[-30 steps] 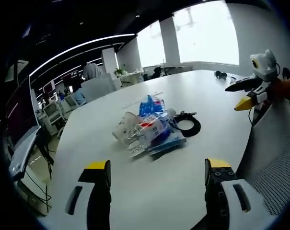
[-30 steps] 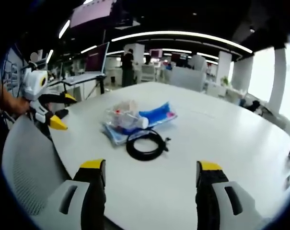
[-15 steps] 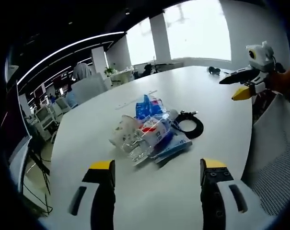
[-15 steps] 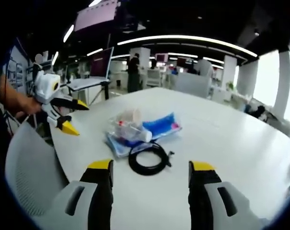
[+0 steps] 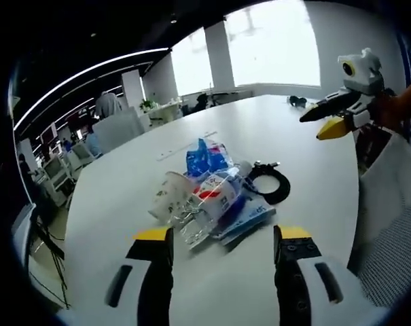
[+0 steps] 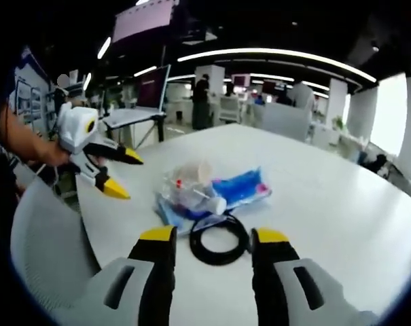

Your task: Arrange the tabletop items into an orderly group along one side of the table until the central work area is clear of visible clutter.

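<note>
Left gripper view: left gripper (image 5: 222, 239) low over the white bench (image 5: 307, 146), jaws apart with nothing between them, tips just short of the clutter pile. Pile near mid-bench: crumpled clear plastic bag (image 5: 208, 204) with red-and-white packaging inside, lying on a flat blue pouch (image 5: 249, 216). Paper cup (image 5: 166, 195) tipped on its side, touching the bag on its far-left edge. Blue snack packet (image 5: 204, 157) just beyond the bag. Coiled black cable (image 5: 270, 185) touching the bag's right side. Right gripper (image 5: 337, 115) well to the right of the bag, above the bench edge, yellow-tipped jaws apart and empty. Grey mesh chair back (image 5: 388, 231) to the right of the bag, off the bench.

Right gripper view: right gripper (image 6: 212, 236) with jaws apart and empty, tips framing the coiled black cable (image 6: 219, 239). Clear plastic bag (image 6: 188, 193) just beyond the cable, blue pouch (image 6: 242, 189) to the bag's right. Left gripper (image 6: 117, 173) left of the bag, held in a hand (image 6: 52, 157), jaws spread.
</note>
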Tool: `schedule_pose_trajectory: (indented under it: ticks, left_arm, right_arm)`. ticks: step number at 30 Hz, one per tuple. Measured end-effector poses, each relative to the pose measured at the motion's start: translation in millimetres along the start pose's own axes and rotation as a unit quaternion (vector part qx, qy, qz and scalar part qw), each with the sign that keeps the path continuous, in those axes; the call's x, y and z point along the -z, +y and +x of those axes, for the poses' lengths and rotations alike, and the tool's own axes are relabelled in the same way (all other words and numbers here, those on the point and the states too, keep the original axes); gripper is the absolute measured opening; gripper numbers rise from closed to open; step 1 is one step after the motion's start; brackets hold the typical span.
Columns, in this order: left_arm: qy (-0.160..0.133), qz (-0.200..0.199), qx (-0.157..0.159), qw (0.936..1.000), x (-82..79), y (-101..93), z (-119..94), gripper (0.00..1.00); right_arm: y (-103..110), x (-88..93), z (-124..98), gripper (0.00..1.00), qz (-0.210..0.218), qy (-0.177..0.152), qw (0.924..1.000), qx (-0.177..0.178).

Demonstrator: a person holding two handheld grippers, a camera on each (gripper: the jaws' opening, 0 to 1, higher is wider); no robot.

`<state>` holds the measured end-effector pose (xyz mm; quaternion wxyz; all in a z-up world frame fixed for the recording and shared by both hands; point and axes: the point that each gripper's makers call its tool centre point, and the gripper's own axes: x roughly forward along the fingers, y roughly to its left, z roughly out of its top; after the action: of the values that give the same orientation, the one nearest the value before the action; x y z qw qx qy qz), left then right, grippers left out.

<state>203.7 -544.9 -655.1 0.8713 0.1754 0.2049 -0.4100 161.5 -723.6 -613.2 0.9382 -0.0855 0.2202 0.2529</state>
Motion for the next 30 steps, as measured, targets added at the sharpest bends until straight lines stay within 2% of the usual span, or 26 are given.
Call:
schedule_pose_trajectory:
  ticks: [9, 16, 30]
  left_arm:
    - [0.005, 0.003, 0.009, 0.9999, 1.8, 0.8, 9, 0.54]
    - [0.012, 0.008, 0.013, 0.9998, 2.4, 4.6, 14, 0.52]
    - [0.021, 0.034, 0.024, 0.9989, -3.9, 7.4, 31, 0.49]
  right_arm:
    - [10, -2.6, 16, 0.35, -0.021, 0.012, 0.9994, -0.026]
    - [14, -3.2, 27, 0.30, -0.021, 0.022, 0.9986, -0.042]
    - [13, -0.1, 48, 0.22, -0.059, 0.051, 0.9959, -0.047]
